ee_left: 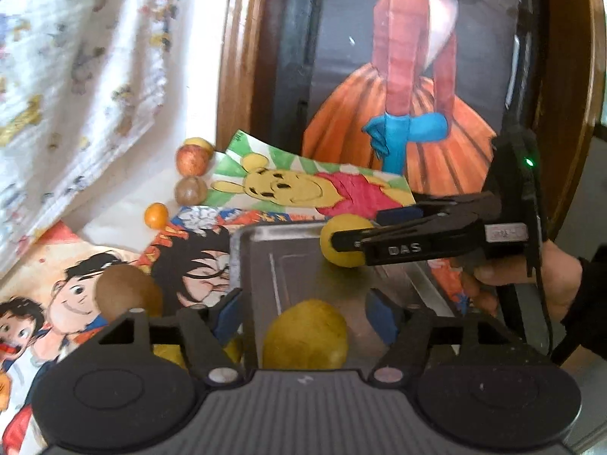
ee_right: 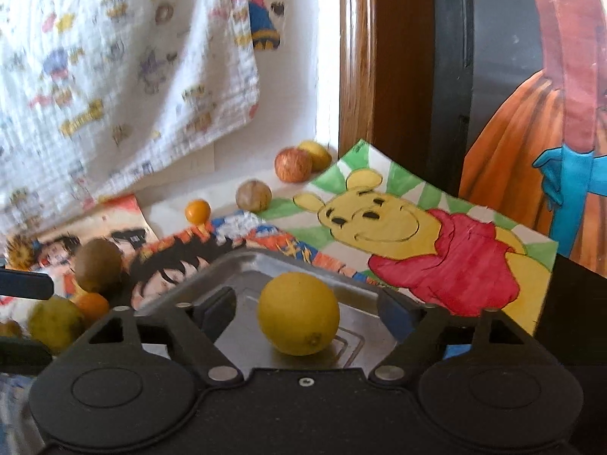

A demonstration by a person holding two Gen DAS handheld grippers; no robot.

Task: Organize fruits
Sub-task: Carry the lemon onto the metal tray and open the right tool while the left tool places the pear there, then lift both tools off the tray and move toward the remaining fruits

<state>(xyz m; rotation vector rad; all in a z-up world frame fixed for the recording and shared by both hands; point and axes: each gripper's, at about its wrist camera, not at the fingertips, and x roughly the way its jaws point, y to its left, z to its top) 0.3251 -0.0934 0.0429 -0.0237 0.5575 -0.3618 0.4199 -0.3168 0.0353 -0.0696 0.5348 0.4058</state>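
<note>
— Nearest the left camera, a yellow fruit point(ee_left: 305, 333) is seen on the metal tray point(ee_left: 254, 265), between the spread fingers of the left gripper point(ee_left: 307, 313). Is it being pinched?

— No. Both blue pads stand clear of it, so it is judged to be released and resting on the tray. The same holds on the other side: the right gripper point(ee_right: 307, 309) is spread wide around a lemon point(ee_right: 298, 313), and neither pad touches it.

— How should the step in hand be done well?

— Both fruits appear to be set down, so each gripper is best drawn straight back along its own fingers, with the jaws kept wide, so that no pad nudges a round fruit into rolling off. The rest can then be fetched: a kiwi point(ee_right: 98, 265), a small orange point(ee_right: 197, 211), a brown fruit point(ee_right: 253, 195) and an apple point(ee_right: 293, 164) lie outside the tray on the drawings point(ee_right: 417, 235).

— What is shown by one view only?

— From the left wrist, the right gripper is seen side-on, held by a hand point(ee_left: 546, 280), with the lemon at its tips. From the right wrist, a green fruit point(ee_right: 55, 322) and another orange point(ee_right: 93, 305) beside the tray are shown clearly, while the left gripper is barely caught at the edge.
</note>
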